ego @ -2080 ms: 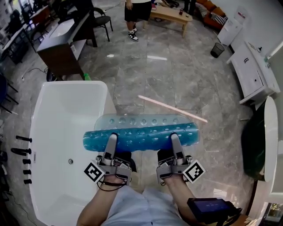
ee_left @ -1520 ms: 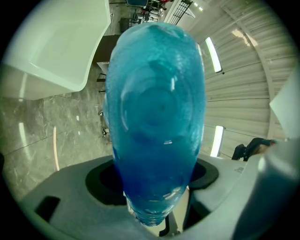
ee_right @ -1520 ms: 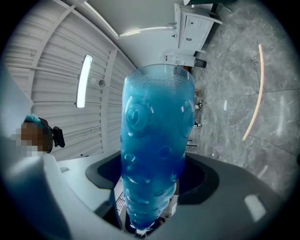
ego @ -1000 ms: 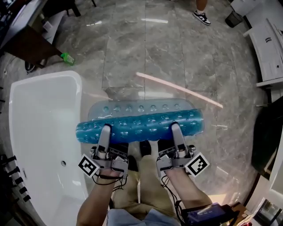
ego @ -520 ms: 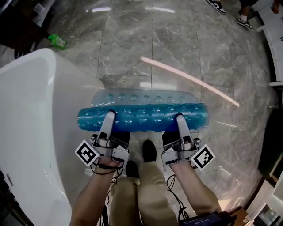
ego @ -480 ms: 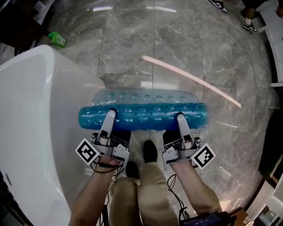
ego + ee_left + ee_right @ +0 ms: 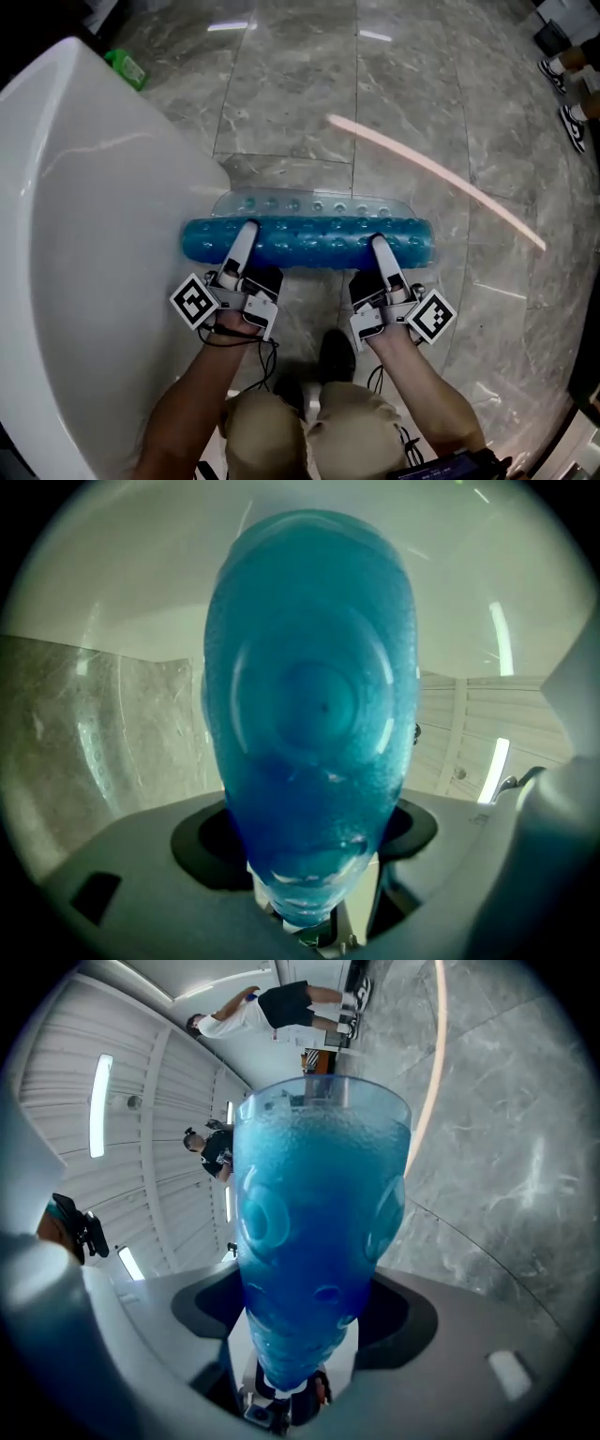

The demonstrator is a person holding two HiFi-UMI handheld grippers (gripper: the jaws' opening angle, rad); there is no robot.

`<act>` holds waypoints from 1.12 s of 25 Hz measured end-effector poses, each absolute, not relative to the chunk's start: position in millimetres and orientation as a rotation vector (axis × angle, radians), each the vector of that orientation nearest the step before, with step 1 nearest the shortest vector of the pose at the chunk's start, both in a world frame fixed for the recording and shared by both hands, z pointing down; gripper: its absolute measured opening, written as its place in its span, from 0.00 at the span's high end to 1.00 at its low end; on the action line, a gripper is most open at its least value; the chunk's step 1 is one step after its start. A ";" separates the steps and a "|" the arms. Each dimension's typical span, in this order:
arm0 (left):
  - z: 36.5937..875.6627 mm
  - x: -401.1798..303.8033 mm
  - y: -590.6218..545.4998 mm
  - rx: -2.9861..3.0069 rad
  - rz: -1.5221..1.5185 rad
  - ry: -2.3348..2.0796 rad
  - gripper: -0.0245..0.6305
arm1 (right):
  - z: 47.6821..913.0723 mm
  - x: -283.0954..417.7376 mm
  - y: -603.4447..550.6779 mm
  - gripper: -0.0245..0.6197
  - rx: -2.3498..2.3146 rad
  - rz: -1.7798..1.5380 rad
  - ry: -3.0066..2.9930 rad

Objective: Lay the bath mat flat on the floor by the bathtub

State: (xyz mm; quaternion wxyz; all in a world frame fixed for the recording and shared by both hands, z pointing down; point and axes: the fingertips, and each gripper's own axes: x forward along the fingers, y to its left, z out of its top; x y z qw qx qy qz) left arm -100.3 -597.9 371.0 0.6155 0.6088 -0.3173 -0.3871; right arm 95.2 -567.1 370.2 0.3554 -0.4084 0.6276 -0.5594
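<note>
We clench the left hand-held gripper [image 7: 246, 230] and right hand-held gripper [image 7: 377, 242] on the folded bath mat [image 7: 309, 242], spaced apart so it hangs level beside the bathtub [image 7: 84, 234].

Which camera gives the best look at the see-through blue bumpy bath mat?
The head view. It shows the whole blue bumpy bath mat, folded over, end to end, beside the white bathtub, clamped by the left gripper and right gripper. Each gripper view shows only one blue bulge, close up, between that gripper's jaws.
</note>
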 end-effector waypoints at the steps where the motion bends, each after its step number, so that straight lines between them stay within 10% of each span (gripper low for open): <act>1: 390.4 -103.1 -605.2 1.408 -0.884 -0.732 0.44 | 389.4 92.0 -573.9 0.43 -1.047 -1.447 1.630; 28: 589.3 -110.5 -661.3 1.206 -0.794 -0.846 0.43 | 591.1 80.7 -639.5 0.41 -1.074 -1.744 1.655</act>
